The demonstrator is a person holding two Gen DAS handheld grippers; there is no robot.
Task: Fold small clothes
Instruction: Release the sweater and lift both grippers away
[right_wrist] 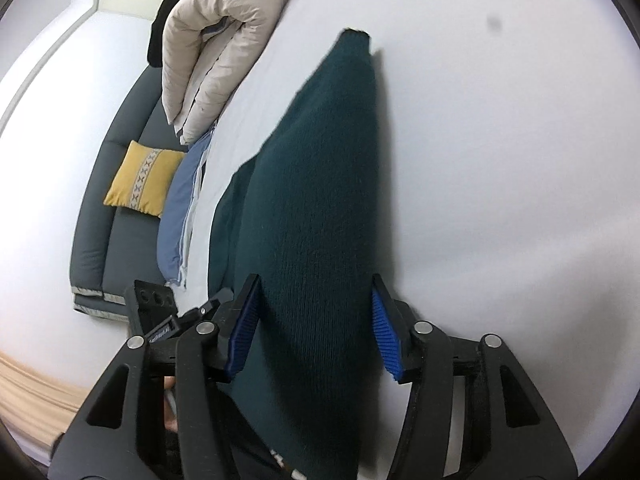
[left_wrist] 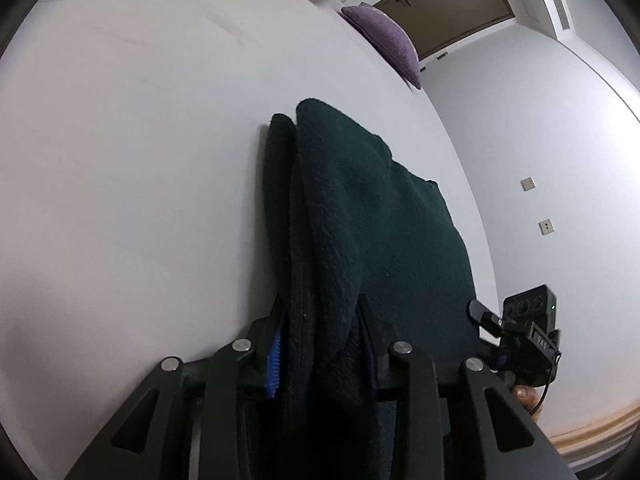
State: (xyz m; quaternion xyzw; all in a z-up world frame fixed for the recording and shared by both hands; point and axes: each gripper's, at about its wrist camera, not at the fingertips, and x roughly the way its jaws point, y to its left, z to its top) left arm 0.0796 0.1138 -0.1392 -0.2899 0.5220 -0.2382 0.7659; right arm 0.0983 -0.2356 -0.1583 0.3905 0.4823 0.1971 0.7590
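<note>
— So what has the left claw [left_wrist: 320, 320] got?
— It is closed on a bunched fold of the dark green sweater [left_wrist: 360, 220]; the pinched part hides its far pad.
— And the right claw [right_wrist: 316, 320]?
— Wide open, straddling the sweater [right_wrist: 320, 200], whose near end is cut off. It lies lengthwise away across the white bed [right_wrist: 500, 160].

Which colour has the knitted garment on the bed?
Dark green garment, clearest in the right wrist view.

Left gripper [left_wrist: 320, 320] jaws clamping dark green knit [left_wrist: 344, 216], white bed [left_wrist: 140, 160], purple pillow [left_wrist: 384, 36]
</note>
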